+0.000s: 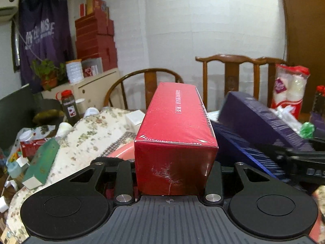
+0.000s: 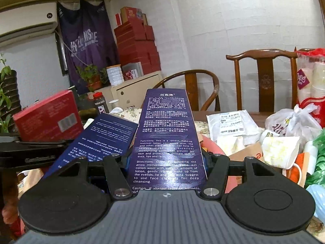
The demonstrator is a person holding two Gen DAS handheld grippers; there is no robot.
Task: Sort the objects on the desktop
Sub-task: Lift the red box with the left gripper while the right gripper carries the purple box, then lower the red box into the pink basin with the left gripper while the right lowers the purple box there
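Note:
A long red box (image 1: 174, 122) wrapped in clear film runs forward from my left gripper (image 1: 170, 172), which is shut on its near end. In the right wrist view the same red box (image 2: 46, 120) shows at the left, with the left gripper (image 2: 30, 154) below it. My right gripper (image 2: 166, 162) is shut on a tall navy box (image 2: 168, 130) printed with white text. A second navy box (image 2: 101, 140) leans just left of it, outside the jaws. Both navy boxes (image 1: 254, 111) appear right of the red box, near the right gripper (image 1: 294, 158).
The table is crowded: a floral cloth (image 1: 91, 130), a green box (image 1: 40, 160), a pink basin (image 2: 211, 144), paper cups (image 2: 280, 150), plastic bags (image 2: 294, 120) and a dark bottle with a red cap (image 1: 69, 107). Wooden chairs (image 2: 264, 77) stand behind it.

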